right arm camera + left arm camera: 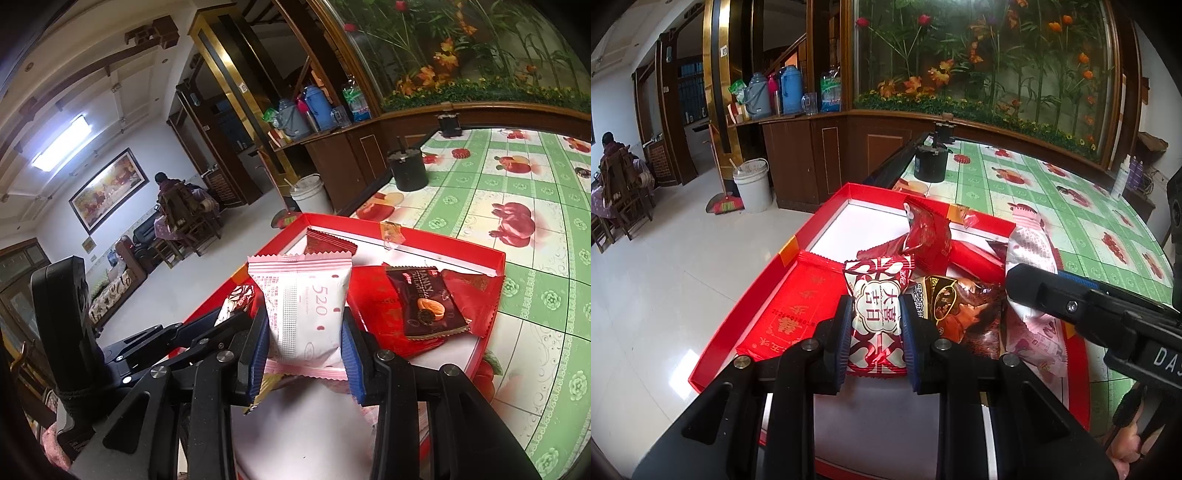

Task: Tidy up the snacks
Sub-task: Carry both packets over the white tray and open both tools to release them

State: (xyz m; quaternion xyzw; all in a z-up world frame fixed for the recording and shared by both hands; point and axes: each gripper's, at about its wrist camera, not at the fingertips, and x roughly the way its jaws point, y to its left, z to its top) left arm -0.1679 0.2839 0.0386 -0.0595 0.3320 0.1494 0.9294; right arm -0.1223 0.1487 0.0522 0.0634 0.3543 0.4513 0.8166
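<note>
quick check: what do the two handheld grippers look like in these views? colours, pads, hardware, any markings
Both match: the left gripper and the right gripper have matte black angular linkage frames with round silver pivot pins. Each finger ends in a dark blue ribbed pad. In the left wrist view the right gripper's black body carries a screw and white lettering starting "DA". The left gripper's black rear block shows in the right wrist view. No cables or sleeves visible.

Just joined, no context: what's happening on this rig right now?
A person holds a claw in each hand over a red tray on a green-checked tablecloth. The left claw is shut on a red-and-white heart-patterned snack packet; the right claw grips a pink-and-white packet marked 520. Several other wrapped snacks lie loose in the tray, including a dark brown cookie packet.
</note>
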